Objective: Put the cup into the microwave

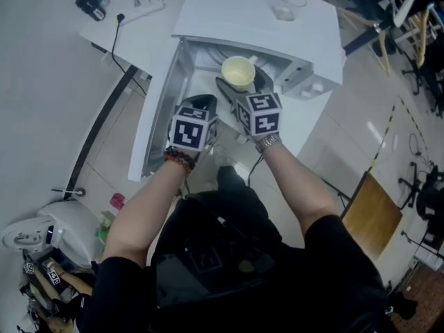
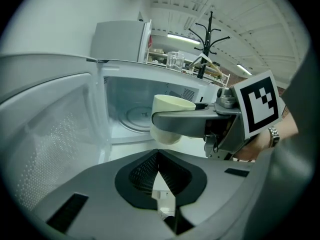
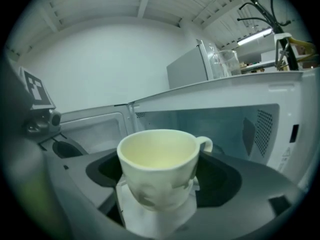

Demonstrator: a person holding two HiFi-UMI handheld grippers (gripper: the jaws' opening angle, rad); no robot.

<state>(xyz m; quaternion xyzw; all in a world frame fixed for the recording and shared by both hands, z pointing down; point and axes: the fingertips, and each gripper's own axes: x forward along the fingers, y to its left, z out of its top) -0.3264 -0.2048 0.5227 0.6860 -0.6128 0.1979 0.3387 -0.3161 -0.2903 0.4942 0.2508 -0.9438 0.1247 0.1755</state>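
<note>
The microwave door (image 2: 45, 129) hangs open to the left of the left claw (image 2: 159, 156), whose jaws are pressed together on nothing. Just to its right, the right claw (image 3: 160, 184) pinches the cup (image 3: 159, 159) by its sides, with the handle on the far side, right in front of the open microwave (image 3: 240, 91). The cup rides fairly high, so I'd worry about its rim or handle clipping the frame of the opening. A knock there could twist it out of that wide grip.

cup (image 1: 238, 73) before microwave (image 1: 257, 16) opening, door (image 1: 159, 116) at left, glass (image 1: 286, 4) on top
</note>
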